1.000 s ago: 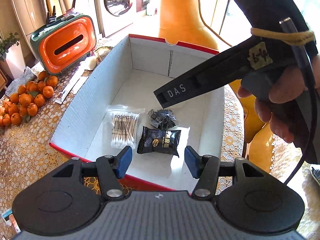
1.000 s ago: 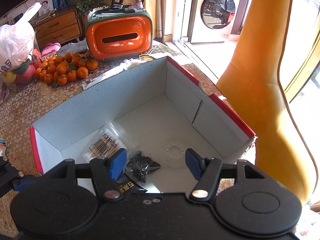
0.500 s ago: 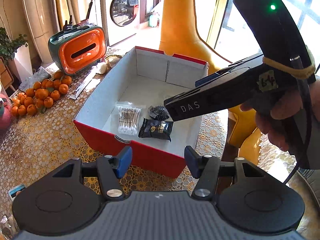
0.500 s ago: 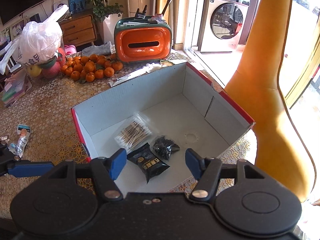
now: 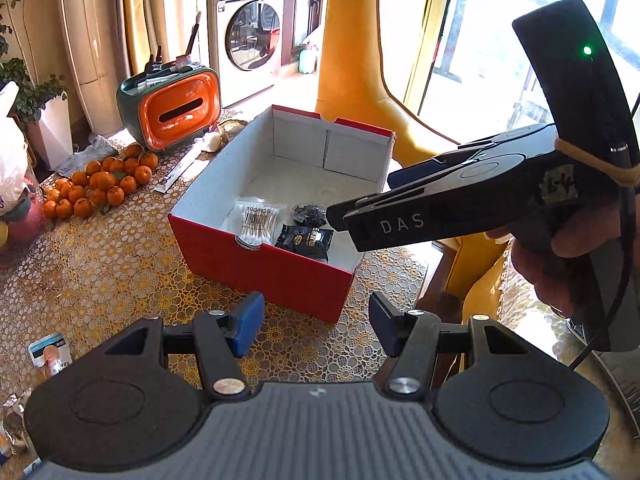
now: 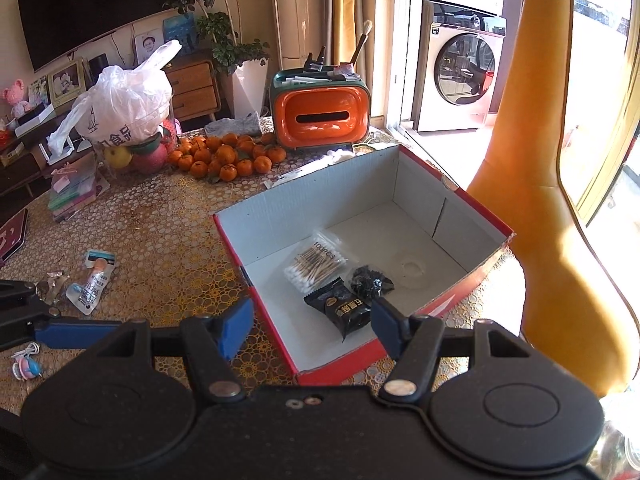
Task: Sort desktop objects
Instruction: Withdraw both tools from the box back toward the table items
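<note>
Claws [image 6: 312, 326] (both agape) above box [image 6: 472, 216]

In the left wrist view the right gripper [image 5: 360, 204] hangs in front of the red box [image 5: 276, 276], covering its right wall and part of the small dark packet [image 5: 308, 214]. The box's near wall hides the lower end of the cotton swab bag [image 5: 256, 222]. The print on the black snack packet [image 6: 346, 310] is too small to read. A pouch [image 5: 50, 354] is half hidden behind the left gripper's body, and a crumpled wrapper [image 5: 12, 416] is cut off by the left edge.
</note>
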Action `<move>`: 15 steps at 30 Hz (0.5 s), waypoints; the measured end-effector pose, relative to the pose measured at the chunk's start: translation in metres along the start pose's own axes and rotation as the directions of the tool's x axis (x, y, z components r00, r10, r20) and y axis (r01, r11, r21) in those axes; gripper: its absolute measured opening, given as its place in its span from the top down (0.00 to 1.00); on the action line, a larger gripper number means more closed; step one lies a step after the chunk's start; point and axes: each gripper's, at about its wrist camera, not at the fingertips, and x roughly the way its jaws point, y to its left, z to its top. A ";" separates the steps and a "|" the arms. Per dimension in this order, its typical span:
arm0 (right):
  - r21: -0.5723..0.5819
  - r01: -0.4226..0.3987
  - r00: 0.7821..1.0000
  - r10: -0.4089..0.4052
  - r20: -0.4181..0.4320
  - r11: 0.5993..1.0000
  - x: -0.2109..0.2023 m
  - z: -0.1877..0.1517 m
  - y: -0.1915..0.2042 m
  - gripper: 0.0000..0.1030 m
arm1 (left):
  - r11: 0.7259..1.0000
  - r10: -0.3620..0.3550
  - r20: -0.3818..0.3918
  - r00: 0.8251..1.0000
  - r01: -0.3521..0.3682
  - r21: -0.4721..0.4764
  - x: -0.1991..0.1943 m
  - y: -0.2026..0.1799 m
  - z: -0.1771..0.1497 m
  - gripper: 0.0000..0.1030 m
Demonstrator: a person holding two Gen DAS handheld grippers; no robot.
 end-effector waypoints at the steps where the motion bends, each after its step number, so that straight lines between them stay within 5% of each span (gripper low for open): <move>1: -0.003 0.001 1.000 -0.001 0.007 1.000 -0.004 -0.002 0.003 0.37 | 1.000 0.000 0.006 1.000 0.000 0.002 -0.004 -0.001 -0.002 0.46; 15: -0.021 -0.039 0.997 0.040 0.067 0.999 -0.038 -0.027 0.042 0.36 | 0.999 0.019 0.069 0.997 -0.016 -0.049 -0.051 0.002 -0.048 0.41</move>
